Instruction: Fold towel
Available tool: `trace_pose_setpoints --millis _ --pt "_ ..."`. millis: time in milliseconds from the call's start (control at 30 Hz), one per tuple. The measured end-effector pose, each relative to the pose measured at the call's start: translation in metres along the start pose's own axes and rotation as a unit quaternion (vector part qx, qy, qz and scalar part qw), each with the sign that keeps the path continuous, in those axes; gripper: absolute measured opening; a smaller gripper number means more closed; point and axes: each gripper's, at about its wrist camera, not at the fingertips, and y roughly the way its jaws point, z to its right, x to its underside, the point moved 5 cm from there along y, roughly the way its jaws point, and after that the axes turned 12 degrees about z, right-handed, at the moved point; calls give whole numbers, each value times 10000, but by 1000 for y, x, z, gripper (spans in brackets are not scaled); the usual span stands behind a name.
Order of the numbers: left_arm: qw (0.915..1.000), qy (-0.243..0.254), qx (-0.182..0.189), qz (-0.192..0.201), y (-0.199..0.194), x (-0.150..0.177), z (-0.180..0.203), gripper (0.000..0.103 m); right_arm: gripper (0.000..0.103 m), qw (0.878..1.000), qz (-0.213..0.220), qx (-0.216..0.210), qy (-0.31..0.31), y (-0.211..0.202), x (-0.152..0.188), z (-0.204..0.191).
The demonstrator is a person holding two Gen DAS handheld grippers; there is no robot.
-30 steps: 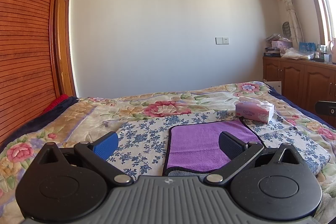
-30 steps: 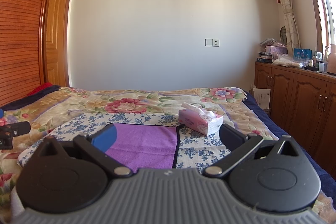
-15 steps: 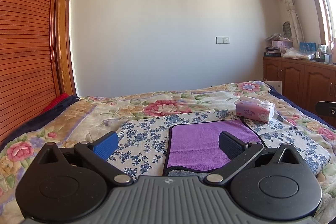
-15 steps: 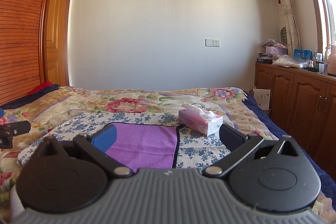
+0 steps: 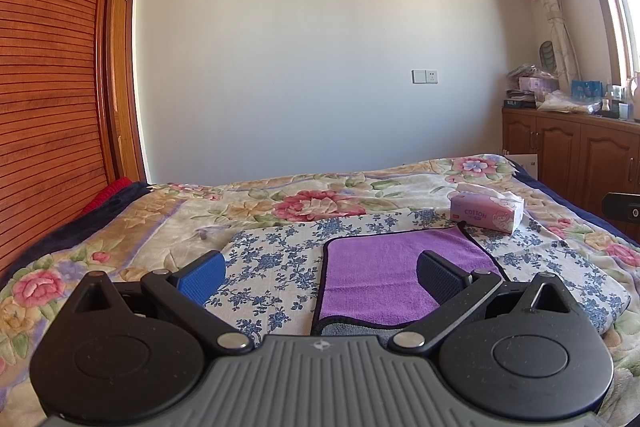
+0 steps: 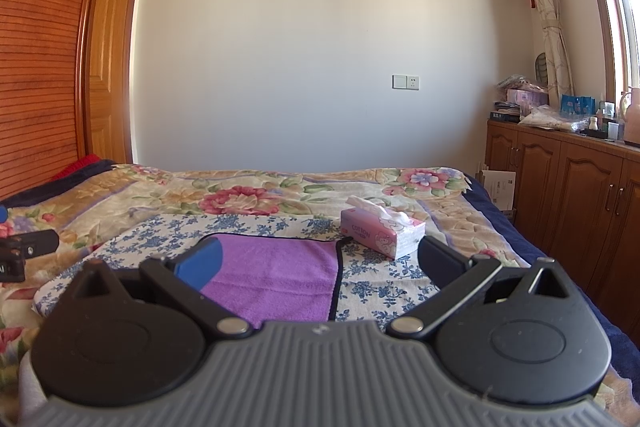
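My left gripper (image 5: 320,277) sits level with its jaws spread wide, nothing between the fingers (image 5: 202,277). My right gripper (image 6: 318,265) is held the same way, level, jaws wide apart and empty. Neither one touches anything.

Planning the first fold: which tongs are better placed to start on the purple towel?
Probably the left tongs, though only slightly: the flat purple black-edged towel has its near-left corner between their open fingers. The right tongs, also open, frame its right edge.
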Motion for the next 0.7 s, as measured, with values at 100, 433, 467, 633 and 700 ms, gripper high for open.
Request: trace_pose_setpoints --millis 100,433,467,633,700 --pt "10000 -4 6 1 0 0 0 103 103 10000 -2 3 -1 0 0 0" --pt "10000 -5 4 -5 0 0 0 103 103 10000 -8 1 -7 0 0 0" --pt "10000 -4 4 -6 0 0 0 103 103 10000 -7 0 -7 0 0 -1" --pt "10000 -3 3 -21 1 1 -1 103 103 10000 -17 -1 -19 0 0 -1" --pt "10000 -10 -7 -43 3 7 -3 103 103 10000 -32 -5 -30 -1 4 -4"
